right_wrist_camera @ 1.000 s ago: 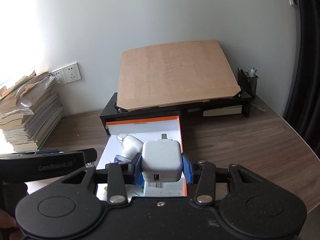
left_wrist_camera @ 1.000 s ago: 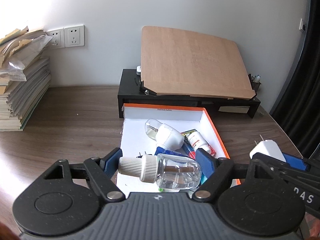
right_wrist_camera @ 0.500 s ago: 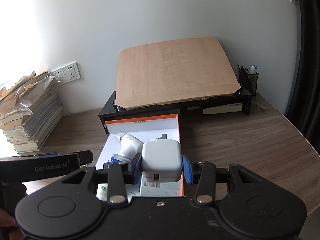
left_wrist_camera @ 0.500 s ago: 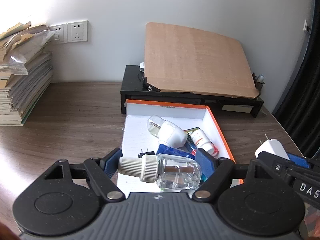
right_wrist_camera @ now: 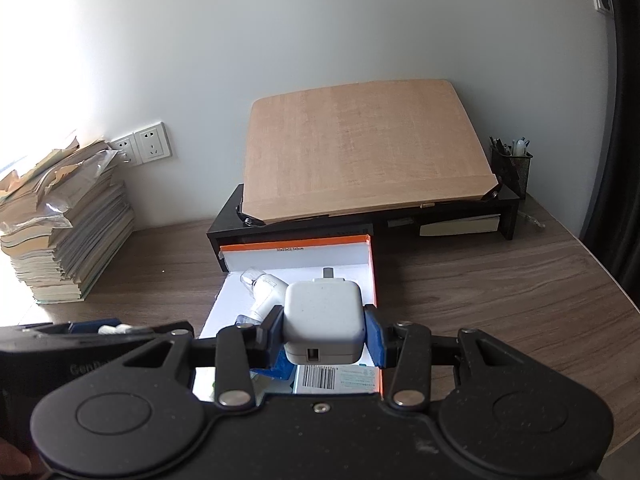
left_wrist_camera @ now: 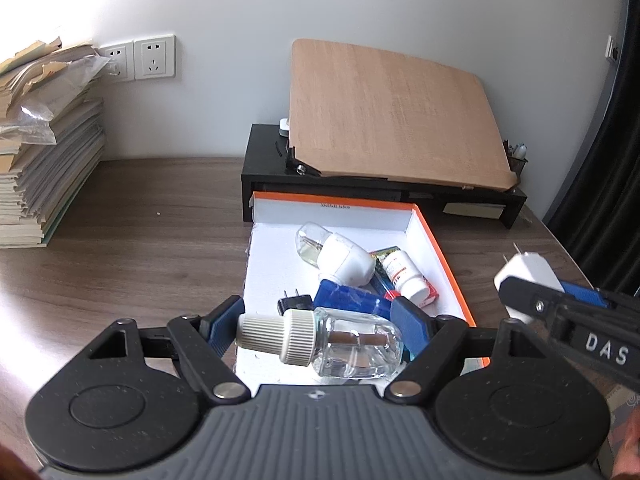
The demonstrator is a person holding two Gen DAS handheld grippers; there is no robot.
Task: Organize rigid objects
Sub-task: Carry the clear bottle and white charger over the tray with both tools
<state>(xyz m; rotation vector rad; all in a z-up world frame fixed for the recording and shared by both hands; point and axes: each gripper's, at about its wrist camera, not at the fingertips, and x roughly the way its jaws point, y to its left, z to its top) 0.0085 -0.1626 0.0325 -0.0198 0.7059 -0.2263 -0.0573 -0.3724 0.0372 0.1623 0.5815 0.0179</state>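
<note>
My left gripper (left_wrist_camera: 320,322) is shut on a clear glass bottle (left_wrist_camera: 352,346) with a ribbed white cap, held sideways above the near end of an orange-rimmed white box (left_wrist_camera: 432,236). Inside the box lie a white plug-in bottle (left_wrist_camera: 340,254), a small white pill bottle (left_wrist_camera: 404,274), a blue item (left_wrist_camera: 348,298) and a black plug (left_wrist_camera: 294,302). My right gripper (right_wrist_camera: 324,330) is shut on a white square charger (right_wrist_camera: 324,316) over the same box (right_wrist_camera: 372,264). That charger (left_wrist_camera: 528,270) also shows at the right edge of the left wrist view.
A black desk riser (left_wrist_camera: 264,164) carrying a tilted wooden board (left_wrist_camera: 396,112) stands right behind the box. A tall stack of papers (left_wrist_camera: 36,152) sits at the left by wall sockets (left_wrist_camera: 154,58). A mesh pen holder (right_wrist_camera: 510,168) stands at the riser's right end.
Both views have shifted slightly, with the box sitting a little farther right in the left wrist view. Both grips are unchanged.
</note>
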